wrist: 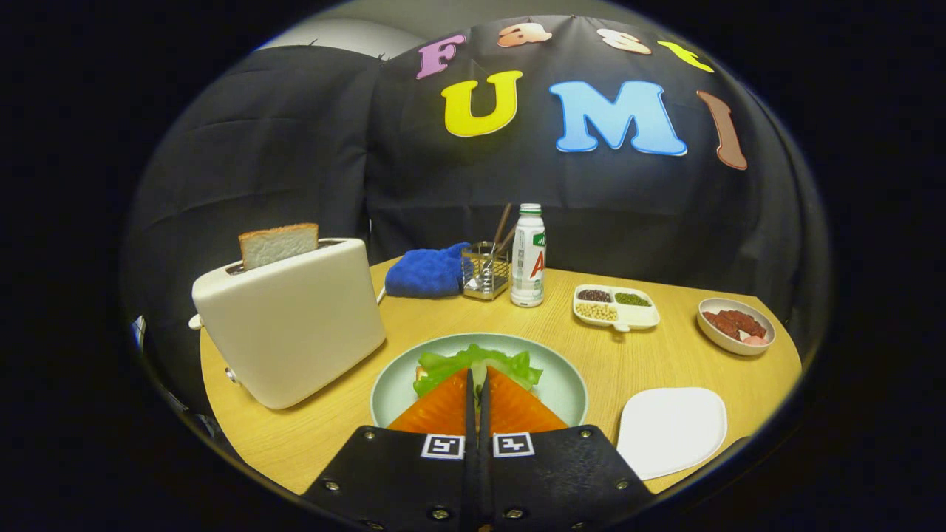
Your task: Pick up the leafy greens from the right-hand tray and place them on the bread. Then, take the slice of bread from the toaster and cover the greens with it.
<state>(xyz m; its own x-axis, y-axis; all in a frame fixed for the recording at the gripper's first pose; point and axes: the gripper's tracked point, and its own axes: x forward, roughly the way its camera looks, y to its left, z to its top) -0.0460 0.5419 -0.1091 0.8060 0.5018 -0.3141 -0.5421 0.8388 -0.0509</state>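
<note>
One slice of bread (278, 244) stands upright in the slot of the toaster (292, 325), its top edge clear of the casing, and it lies well off to the left of the fingers and farther back on the table (665, 362). Its long axis runs roughly across the view, along the slot. Moving right, the leafy greens (473, 363) sit on the pale green plate (565, 384), just ahead of the fingertips and partly hidden behind them; whether bread lies under the greens cannot be told. The gripper (477, 377) hangs over the near side of the plate with its two fingers drawn together, only a thin slit between them, and a sliver of pale leaf shows in that slit near the tips, so whether they pinch the greens or have closed with nothing held I cannot tell. Right of the plate lies the white tray (671, 428), near the fingers. By my judgement the greens step is about finished, and the coming move turns on swinging left and back toward the toaster, then meeting the slice across its thin faces from above.
</note>
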